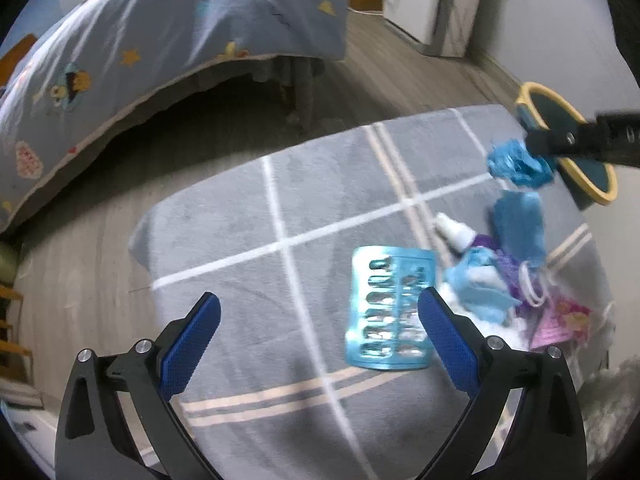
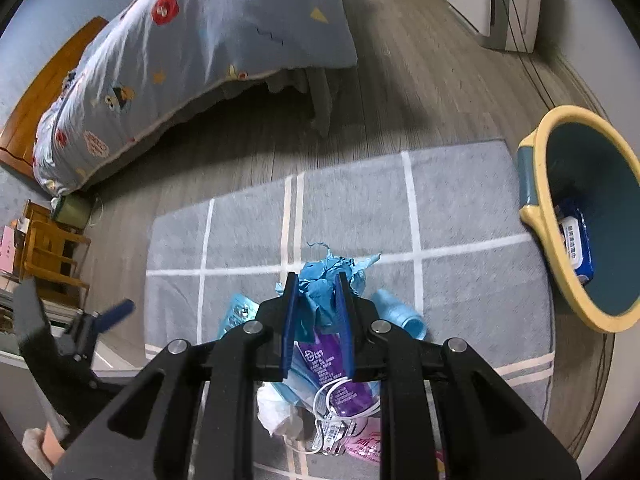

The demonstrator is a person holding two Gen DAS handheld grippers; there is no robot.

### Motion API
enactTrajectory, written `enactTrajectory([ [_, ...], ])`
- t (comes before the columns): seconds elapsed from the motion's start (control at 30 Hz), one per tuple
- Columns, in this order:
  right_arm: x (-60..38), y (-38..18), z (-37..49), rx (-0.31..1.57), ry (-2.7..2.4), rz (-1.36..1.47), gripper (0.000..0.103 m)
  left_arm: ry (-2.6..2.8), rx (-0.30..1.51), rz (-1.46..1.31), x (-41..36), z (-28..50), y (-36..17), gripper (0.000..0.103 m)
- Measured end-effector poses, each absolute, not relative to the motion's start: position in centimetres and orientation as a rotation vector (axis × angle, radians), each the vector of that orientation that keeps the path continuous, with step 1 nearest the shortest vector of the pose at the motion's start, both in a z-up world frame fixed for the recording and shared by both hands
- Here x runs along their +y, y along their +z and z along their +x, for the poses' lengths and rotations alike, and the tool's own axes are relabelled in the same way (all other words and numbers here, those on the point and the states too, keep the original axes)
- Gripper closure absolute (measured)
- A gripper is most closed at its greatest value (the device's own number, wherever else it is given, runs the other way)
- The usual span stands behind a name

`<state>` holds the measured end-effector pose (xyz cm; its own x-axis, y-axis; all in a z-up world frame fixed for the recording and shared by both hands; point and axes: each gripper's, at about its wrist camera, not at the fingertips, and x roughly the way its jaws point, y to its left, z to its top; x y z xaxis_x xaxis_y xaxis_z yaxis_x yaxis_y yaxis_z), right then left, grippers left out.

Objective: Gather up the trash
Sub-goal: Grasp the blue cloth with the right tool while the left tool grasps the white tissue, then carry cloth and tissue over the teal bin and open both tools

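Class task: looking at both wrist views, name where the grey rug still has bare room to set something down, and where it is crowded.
Bare: the rug between the bed and the trash pile, and the strip toward the bin. Also left of the blister pack, under the open left gripper. Crowded: the pile itself, where the right gripper pinches crumpled blue paper.

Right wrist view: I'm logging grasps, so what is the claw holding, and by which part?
The right claw pinches a crumpled blue paper wad by its lower end; the crumpled top sticks out past the fingertips.
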<state>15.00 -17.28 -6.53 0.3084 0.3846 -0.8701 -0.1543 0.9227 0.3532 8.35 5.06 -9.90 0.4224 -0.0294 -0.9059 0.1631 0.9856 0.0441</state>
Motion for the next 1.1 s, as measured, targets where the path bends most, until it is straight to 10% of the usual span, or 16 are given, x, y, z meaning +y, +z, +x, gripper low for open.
enactTrajectory([
  [0.4, -20.0, -5.3, 16.1, 1.159, 0.333, 0.238, 0.085, -0.343, 1.125, 0.078, -0.6, 8.6, -10.1, 0.009],
  [1.1, -21.7, -5.4, 16.7, 1.153, 0.338, 0.237, 0.085, -0.444, 1.222, 0.183, -4.4, 9.3, -13.0, 0.076],
])
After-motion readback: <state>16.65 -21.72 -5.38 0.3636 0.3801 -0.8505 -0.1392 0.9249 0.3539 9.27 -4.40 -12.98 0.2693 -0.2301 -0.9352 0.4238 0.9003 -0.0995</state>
